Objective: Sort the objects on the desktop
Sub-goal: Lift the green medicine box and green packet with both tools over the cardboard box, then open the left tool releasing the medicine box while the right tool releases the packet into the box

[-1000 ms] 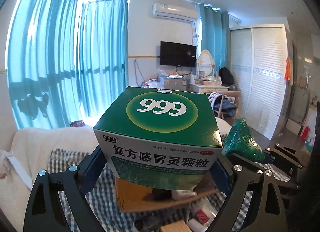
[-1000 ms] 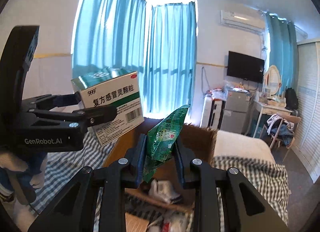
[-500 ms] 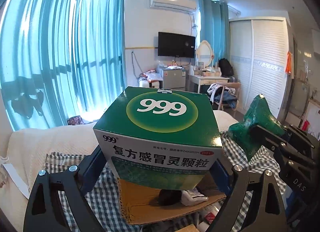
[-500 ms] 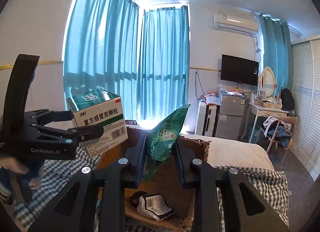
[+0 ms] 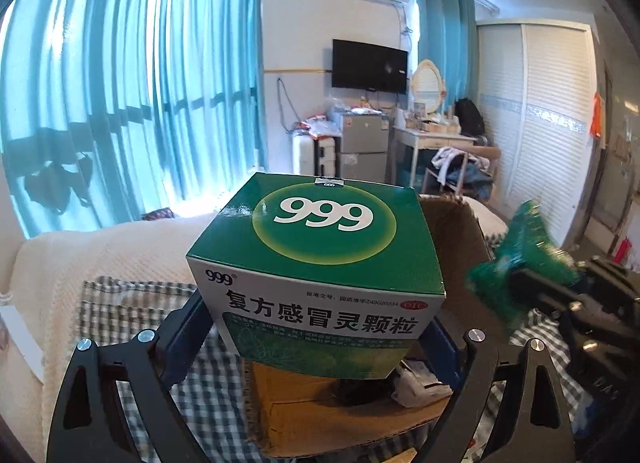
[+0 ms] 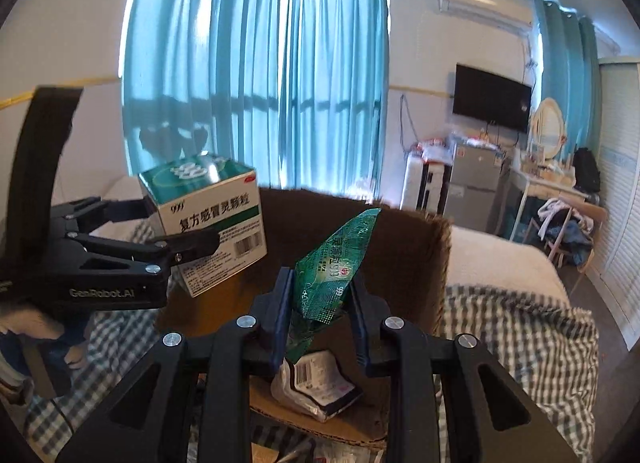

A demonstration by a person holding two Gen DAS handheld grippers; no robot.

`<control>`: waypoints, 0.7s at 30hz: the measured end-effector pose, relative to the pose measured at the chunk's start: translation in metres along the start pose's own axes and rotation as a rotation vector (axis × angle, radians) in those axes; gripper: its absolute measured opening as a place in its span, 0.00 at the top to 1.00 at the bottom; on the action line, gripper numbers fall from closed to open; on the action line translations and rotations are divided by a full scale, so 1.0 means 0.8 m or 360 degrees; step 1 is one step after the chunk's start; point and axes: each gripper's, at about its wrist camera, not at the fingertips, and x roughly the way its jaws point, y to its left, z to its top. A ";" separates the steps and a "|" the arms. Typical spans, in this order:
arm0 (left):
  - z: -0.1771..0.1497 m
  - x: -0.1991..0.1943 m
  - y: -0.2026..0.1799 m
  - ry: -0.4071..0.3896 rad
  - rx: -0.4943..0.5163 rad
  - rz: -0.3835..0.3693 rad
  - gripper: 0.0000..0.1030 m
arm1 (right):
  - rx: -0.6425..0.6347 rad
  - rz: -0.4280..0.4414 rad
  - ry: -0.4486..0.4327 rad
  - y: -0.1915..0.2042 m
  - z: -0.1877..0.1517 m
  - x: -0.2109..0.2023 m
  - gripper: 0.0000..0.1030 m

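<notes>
The left gripper (image 5: 320,327) is clamped on a green-and-white cardboard medicine box (image 5: 320,255), holding it above the near left corner of an open brown cardboard carton (image 6: 400,247). The right gripper (image 6: 320,303) is clamped on a crinkled green foil sachet (image 6: 336,263) over the carton, where a white packet (image 6: 316,383) lies on its floor. The carton sits on a checked cloth (image 6: 512,327).

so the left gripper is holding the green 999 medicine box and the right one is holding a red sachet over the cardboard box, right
Nearly. The sachet is green, not red; the right wrist view shows it pinched in the right gripper. The rest holds: the left gripper holds the green 999 medicine box, and both are over the cardboard box.
</notes>
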 end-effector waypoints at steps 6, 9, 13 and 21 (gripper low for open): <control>-0.022 0.032 0.001 0.0090 0.0014 0.0008 0.08 | 0.0040 0.0039 0.0148 -0.015 -0.024 0.038 0.75; -0.035 0.047 -0.004 0.0133 0.0033 0.0022 0.08 | 0.0044 0.0036 0.0218 -0.017 -0.036 0.055 0.75; -0.051 0.074 0.002 0.0220 -0.0027 0.0003 0.08 | 0.0044 0.0000 0.0305 -0.024 -0.049 0.074 0.75; -0.070 0.093 -0.011 0.0254 0.0043 0.0044 0.08 | 0.0044 -0.0012 0.0366 -0.034 -0.064 0.087 0.75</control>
